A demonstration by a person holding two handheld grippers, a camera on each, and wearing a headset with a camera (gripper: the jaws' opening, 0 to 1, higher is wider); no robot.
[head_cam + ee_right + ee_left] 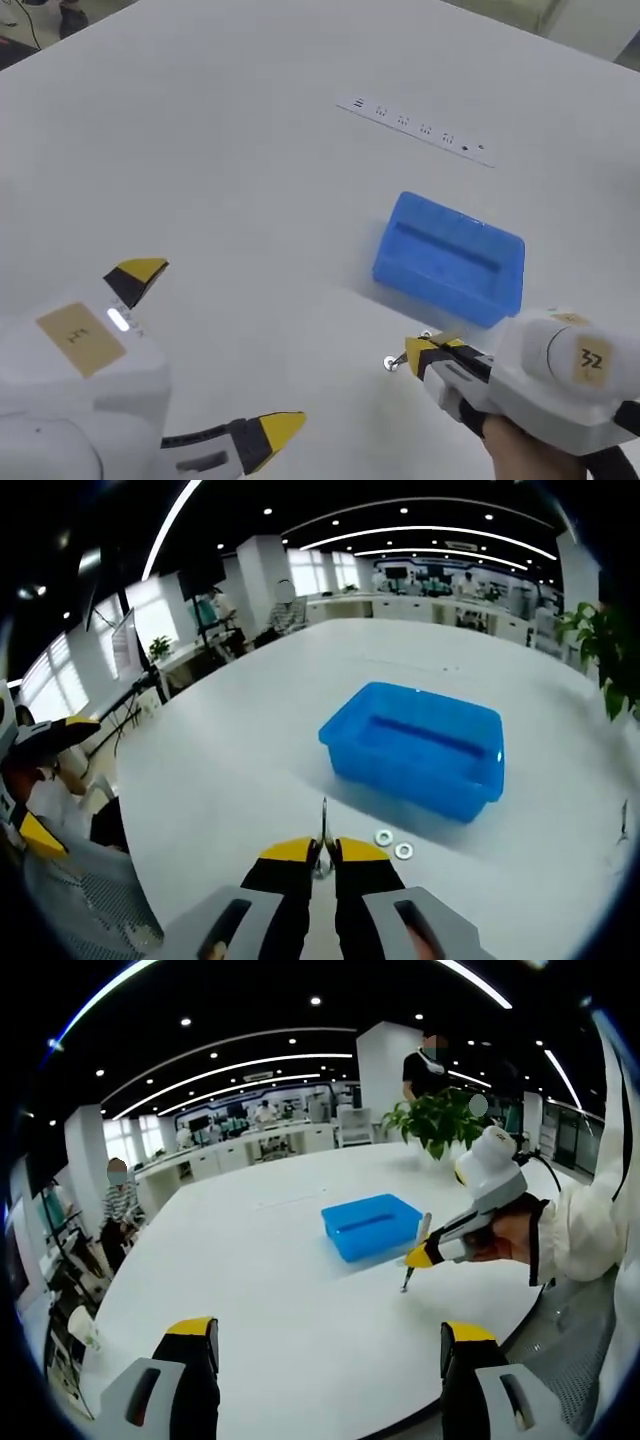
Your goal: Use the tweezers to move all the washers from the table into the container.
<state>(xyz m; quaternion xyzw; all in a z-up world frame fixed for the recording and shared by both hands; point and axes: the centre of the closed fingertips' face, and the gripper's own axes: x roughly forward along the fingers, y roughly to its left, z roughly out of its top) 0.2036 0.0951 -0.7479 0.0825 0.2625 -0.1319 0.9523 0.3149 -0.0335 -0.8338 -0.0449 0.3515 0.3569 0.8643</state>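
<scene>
A blue container (450, 262) stands on the white table (250, 180); it is also in the right gripper view (415, 742) and the left gripper view (372, 1225). Two small washers (393, 843) lie side by side on the table just in front of the container. My right gripper (322, 852) is shut on metal tweezers (323, 820), whose tip points at the table just left of the washers. In the head view the right gripper (430, 353) sits by the container's near corner. My left gripper (210, 350) is open, holds nothing and is far left of the container.
A white power strip (415, 130) lies on the table behind the container. The table's edge runs close on the right. A potted plant (440, 1120) and people stand beyond the table in the left gripper view.
</scene>
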